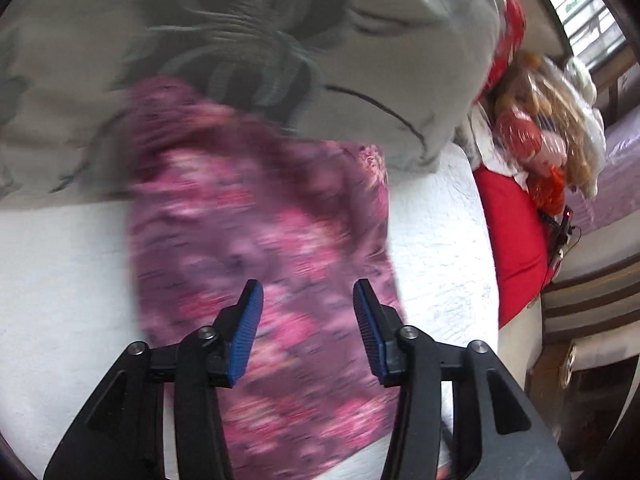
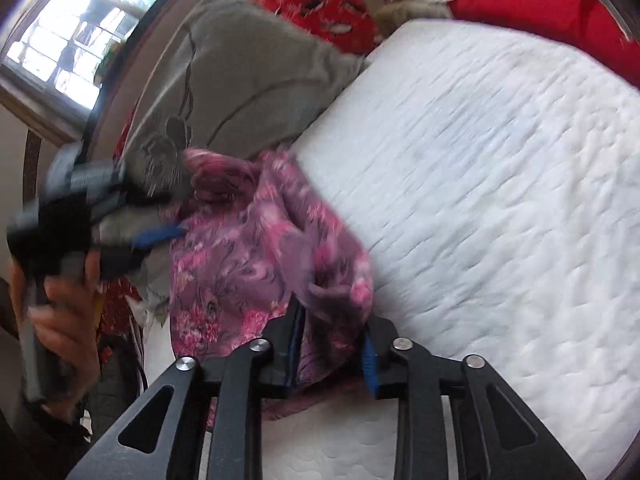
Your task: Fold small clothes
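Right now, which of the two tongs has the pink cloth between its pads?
The right tongs: a fold of the pink floral cloth sits between its pads. The left tongs gape empty above it.

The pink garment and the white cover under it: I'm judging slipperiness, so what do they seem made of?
Pink garment: thin, soft woven or knit cloth with a floral print, judging by its limp folds. White cover: quilted fabric, matte, with stitched puckered rows.

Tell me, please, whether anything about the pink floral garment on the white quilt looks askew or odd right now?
Yes. The pink floral garment is bunched rather than flat, and one rumpled end lies between the fingers of the right gripper. Its far end rides up onto the grey pillow. The left gripper is open above it, holding nothing.
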Available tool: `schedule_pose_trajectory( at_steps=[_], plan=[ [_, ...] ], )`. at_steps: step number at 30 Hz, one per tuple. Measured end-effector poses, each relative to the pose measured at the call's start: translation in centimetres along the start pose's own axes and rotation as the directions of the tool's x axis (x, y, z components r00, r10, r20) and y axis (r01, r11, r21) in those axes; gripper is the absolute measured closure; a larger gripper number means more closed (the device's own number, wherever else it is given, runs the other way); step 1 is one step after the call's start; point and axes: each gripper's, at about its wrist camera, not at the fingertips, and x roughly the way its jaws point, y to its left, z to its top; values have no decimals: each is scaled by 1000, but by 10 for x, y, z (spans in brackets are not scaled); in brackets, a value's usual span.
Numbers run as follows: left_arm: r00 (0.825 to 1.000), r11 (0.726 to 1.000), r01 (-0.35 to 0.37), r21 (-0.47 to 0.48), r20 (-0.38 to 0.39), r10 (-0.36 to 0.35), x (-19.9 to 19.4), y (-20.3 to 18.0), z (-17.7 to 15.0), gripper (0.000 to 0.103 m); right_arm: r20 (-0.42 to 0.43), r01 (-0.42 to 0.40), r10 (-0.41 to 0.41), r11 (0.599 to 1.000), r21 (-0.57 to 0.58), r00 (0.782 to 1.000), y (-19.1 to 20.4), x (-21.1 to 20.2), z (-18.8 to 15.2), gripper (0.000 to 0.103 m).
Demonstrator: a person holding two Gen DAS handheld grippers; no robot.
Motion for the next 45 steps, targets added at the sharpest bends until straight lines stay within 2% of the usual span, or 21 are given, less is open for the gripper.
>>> schedule_pose_trajectory(
  at_steps=[2,4,9,12,14,16,17,20,21,23,24,25,27,31,33,34,36,37,39,42,45],
  plan=[
    [999,999,-40,-26,34,41,-10,26,-12,56,81,0,-2,1000,24,997,-6,-16,17,67],
    [997,996,-63,-68,33,65,-9,46,-22,56,104,-27,26,1000,9,994,0,-11,42,60],
    [1000,979,-2,-203,-14,-1,0,83,-47,56,-107,-111,96,984,-143,990,51,79,92,55],
    [1000,975,20,-221,-5,-22,-7,91,-54,56,-159,-38,-1,970,-240,987,73,123,92,55],
    [1000,976,20,-218,-1,-21,-9,91,-52,56,-227,-49,-22,952,-301,974,83,146,88,55],
    [1000,979,14,-202,4,-13,-14,90,-50,56,-247,-22,-84,916,-400,965,95,155,79,76],
    [1000,982,12,-189,14,-10,-16,89,-50,56,-230,-41,-67,899,-436,971,100,149,78,95],
    [999,985,-35,-167,12,37,-3,81,-49,51,-158,-86,22,906,-413,987,93,127,80,96],
    [998,984,-67,-163,-6,67,6,80,-50,50,-156,-71,9,915,-397,988,88,128,81,96],
    [995,979,-99,-177,-41,93,20,81,-50,48,-191,26,-105,925,-380,976,73,146,76,98],
    [994,977,-101,-189,-52,93,22,83,-51,48,-220,35,-124,928,-370,968,67,152,74,95],
    [995,976,-95,-197,-53,86,19,83,-51,49,-212,38,-120,934,-354,970,65,149,74,94],
    [997,978,-71,-196,-55,62,6,85,-55,49,-200,32,-101,946,-322,975,65,133,78,83],
    [999,984,-41,-171,-33,36,-21,85,-87,48,-232,-93,13,936,-338,973,65,93,63,79],
    [998,983,-39,-178,-60,29,-13,82,-109,45,-255,-108,9,920,-378,967,64,90,52,64],
    [996,983,-48,-176,-84,33,-5,82,-116,45,-269,-87,-31,905,-417,963,61,91,40,60],
    [985,984,-106,-146,-153,84,15,78,-131,44,-295,-19,-144,873,-487,945,54,105,23,62],
    [985,985,-133,-105,-128,119,10,73,-135,44,-263,-20,-129,867,-498,956,54,99,21,62],
    [982,985,-152,-81,-129,141,-4,66,-136,45,-244,18,-157,873,-488,957,55,87,24,63],
    [991,990,-107,-96,-85,99,-29,68,-143,45,-238,-26,-83,907,-420,968,45,56,29,61],
    [993,988,-104,-115,-74,96,-36,76,-157,44,-275,-19,-99,918,-397,956,24,40,19,58]
  ],
)
